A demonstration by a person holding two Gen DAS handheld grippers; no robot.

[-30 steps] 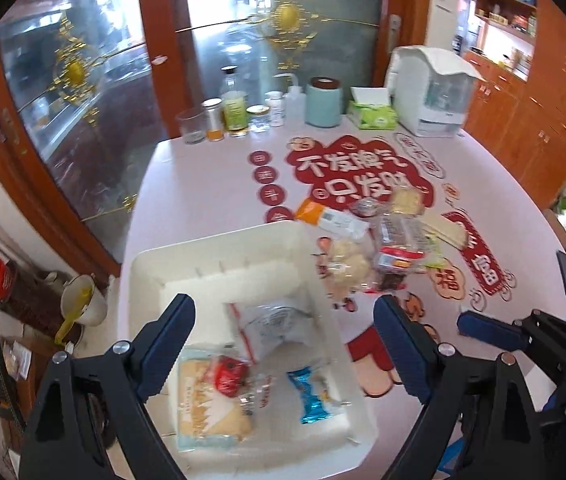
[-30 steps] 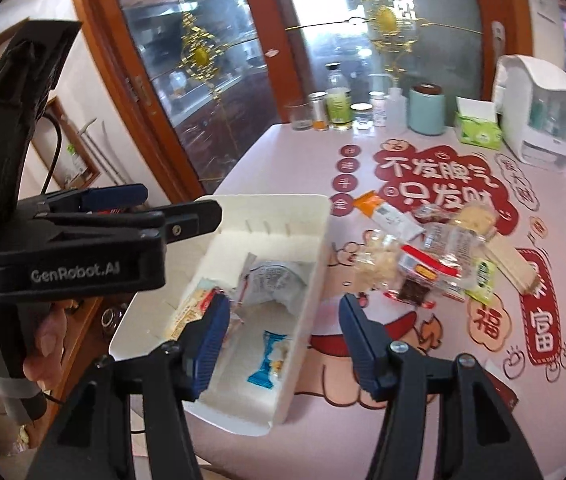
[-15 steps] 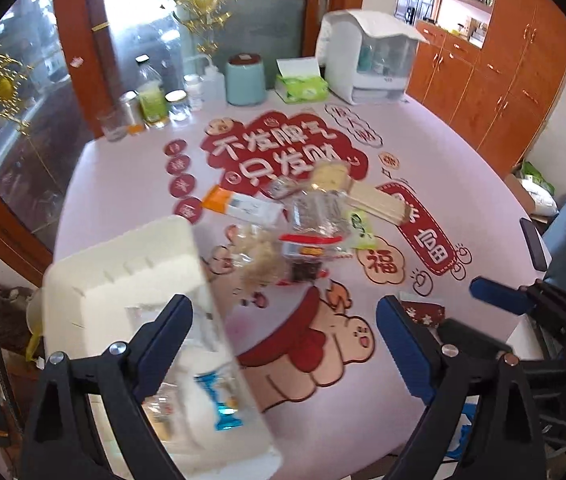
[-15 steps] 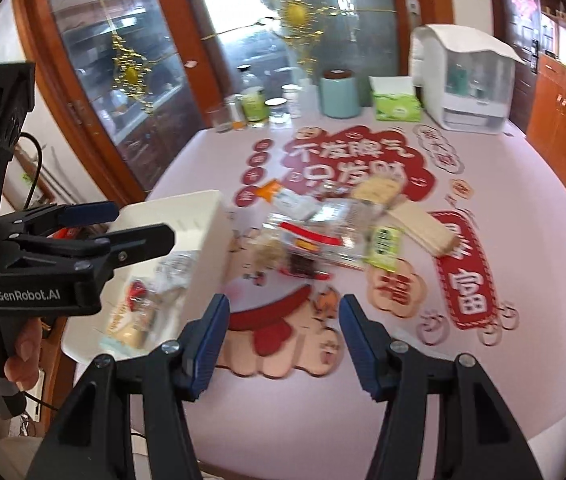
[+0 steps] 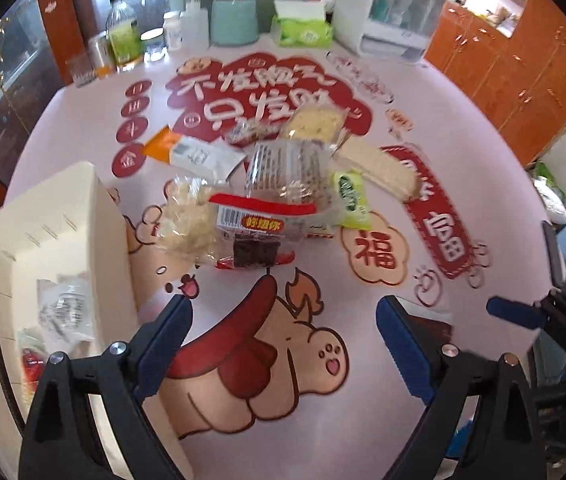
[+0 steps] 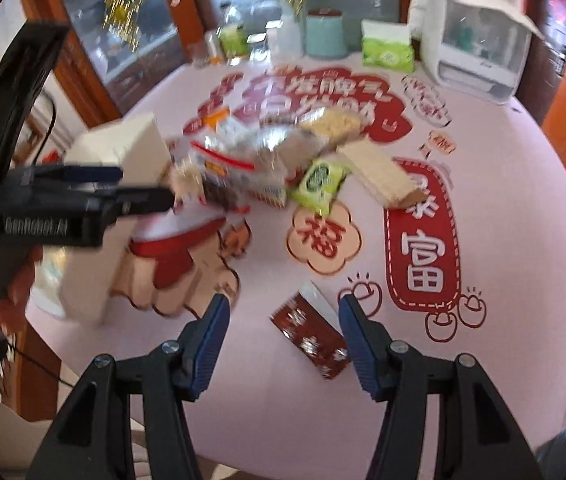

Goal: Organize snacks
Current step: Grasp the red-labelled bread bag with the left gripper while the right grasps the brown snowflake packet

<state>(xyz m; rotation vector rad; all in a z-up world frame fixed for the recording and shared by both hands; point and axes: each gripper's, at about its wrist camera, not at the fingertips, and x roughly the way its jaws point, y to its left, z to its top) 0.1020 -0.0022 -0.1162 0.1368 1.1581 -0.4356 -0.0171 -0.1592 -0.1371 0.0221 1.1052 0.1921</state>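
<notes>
- Pale pink surface (image 5: 291, 432) printed with red festive characters and a cartoon pig fills both views; wooden cabinets (image 5: 523, 64) stand behind.
- Loose heap of wrapped snack packets (image 5: 275, 196) lies mid-surface.
- Cream rectangular plastic storage box (image 5: 55, 240) sits just left of the heap, holding a few packets.
- Left hand-held gripper (image 5: 283, 344): jaws apart, nothing between.
- Right hand-held gripper (image 6: 283, 340): jaws apart over a dark red patterned packet (image 6: 311, 338), not touching it.
</notes>
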